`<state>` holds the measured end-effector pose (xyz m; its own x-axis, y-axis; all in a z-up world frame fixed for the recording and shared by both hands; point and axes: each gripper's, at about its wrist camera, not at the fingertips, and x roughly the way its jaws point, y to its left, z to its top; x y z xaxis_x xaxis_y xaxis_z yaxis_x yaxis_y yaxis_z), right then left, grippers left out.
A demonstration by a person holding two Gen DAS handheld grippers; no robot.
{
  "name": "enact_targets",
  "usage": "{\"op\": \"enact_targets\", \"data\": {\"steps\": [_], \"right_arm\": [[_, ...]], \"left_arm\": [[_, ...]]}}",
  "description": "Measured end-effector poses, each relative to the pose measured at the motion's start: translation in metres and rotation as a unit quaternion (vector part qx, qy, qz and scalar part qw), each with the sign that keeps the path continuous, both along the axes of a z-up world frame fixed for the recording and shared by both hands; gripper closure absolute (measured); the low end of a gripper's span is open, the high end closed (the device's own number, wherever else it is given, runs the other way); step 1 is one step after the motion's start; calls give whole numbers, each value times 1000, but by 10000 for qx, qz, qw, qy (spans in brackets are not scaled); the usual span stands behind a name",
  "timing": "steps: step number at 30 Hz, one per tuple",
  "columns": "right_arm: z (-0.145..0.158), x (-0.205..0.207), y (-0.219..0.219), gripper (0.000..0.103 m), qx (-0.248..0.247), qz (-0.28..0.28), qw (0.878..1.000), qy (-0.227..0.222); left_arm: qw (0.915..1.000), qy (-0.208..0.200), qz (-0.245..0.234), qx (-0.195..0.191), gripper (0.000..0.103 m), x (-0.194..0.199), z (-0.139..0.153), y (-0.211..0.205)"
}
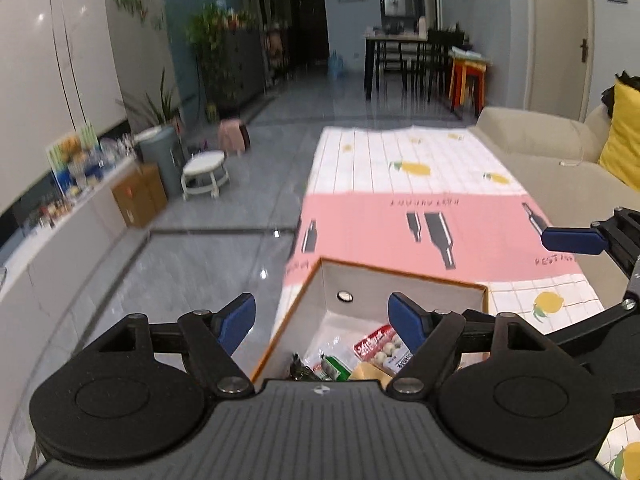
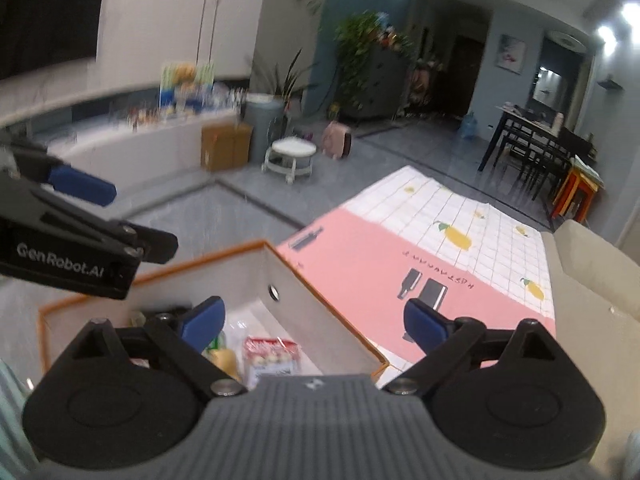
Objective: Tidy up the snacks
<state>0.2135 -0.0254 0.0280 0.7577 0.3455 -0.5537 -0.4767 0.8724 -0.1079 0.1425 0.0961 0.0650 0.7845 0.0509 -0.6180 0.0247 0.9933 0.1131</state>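
A white box with an orange rim (image 1: 400,270) stands at the near left end of the table and holds several snack packs: a red-and-white pack (image 1: 378,346), a green pack (image 1: 334,368) and a yellow one (image 1: 366,372). My left gripper (image 1: 322,318) is open and empty above the box. In the right wrist view the box (image 2: 320,284) shows the red-and-white pack (image 2: 272,354) and the yellow pack (image 2: 224,360). My right gripper (image 2: 314,322) is open and empty over the box's right wall. The left gripper's blue fingers (image 2: 82,186) show at left.
The table wears a pink and white lemon-print cloth (image 1: 420,184). A beige sofa (image 1: 560,152) with a yellow cushion (image 1: 624,132) lies to the right. A white stool (image 1: 204,174), cardboard boxes (image 1: 140,196) and a low cabinet stand on the floor at left.
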Motion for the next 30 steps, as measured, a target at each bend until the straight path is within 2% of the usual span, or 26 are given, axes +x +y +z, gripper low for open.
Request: {"op": "enact_targets", "data": {"steps": [4, 9, 16, 21, 30], "right_arm": [[15, -30, -10, 7, 444, -82, 9989, -90], [27, -69, -25, 4, 938, -248, 9951, -184], [32, -123, -39, 4, 1133, -451, 9920, -316], [24, -143, -51, 4, 1300, -610, 9895, -163], [-3, -156, -55, 4, 1104, -646, 9917, 97]], "left_arm": [[9988, -419, 28, 267, 14, -25, 11, -6], [9926, -1002, 190, 666, 14, -60, 18, -21], [9890, -1293, 329, 639, 11, -93, 19, -33], [9901, -1205, 534, 474, 8, -109, 14, -32], [9968, -335, 658, 299, 8, -117, -15, -22]]}}
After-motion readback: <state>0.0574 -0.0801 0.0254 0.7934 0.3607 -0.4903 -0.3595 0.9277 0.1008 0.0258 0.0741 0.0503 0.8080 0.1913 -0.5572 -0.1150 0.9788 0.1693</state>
